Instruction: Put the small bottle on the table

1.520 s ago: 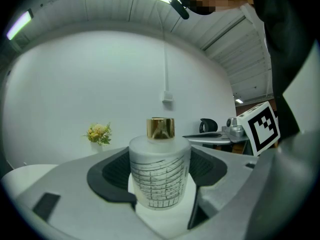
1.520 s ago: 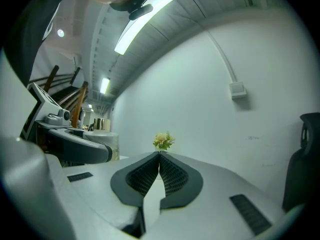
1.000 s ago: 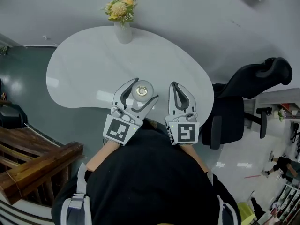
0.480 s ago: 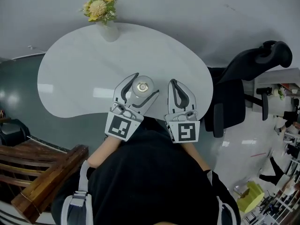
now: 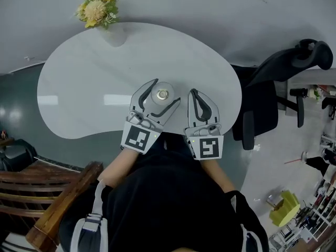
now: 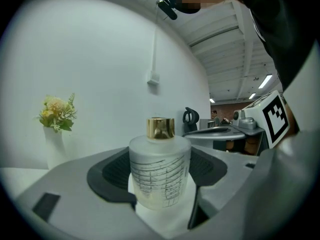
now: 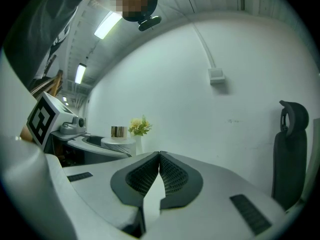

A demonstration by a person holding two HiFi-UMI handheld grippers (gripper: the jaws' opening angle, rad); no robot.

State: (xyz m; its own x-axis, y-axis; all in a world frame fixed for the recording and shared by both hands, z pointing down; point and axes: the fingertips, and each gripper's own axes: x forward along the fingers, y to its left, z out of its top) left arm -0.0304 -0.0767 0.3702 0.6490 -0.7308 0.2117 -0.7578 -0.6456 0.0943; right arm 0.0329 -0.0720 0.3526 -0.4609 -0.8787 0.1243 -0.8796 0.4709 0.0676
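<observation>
A small frosted glass bottle [image 6: 159,171] with a gold cap stands upright between the jaws of my left gripper [image 5: 163,94], which is shut on it above the white table [image 5: 94,83]. From the head view the small bottle [image 5: 161,95] shows as a round top with a gold centre, near the table's front edge. Whether it touches the tabletop is hidden. My right gripper [image 5: 200,95] hangs just to its right, jaws shut with nothing in them, the pads meeting at the tip [image 7: 159,156].
A vase of yellow flowers [image 5: 98,13] stands at the table's far left edge, also visible as the flowers [image 6: 56,114]. A black office chair [image 5: 278,83] sits to the right of the table. A wooden bench [image 5: 47,193] lies at lower left.
The head view has shifted, so the table and vase sit further left in frame. Both grippers keep their pose, the left still shut on the bottle.
</observation>
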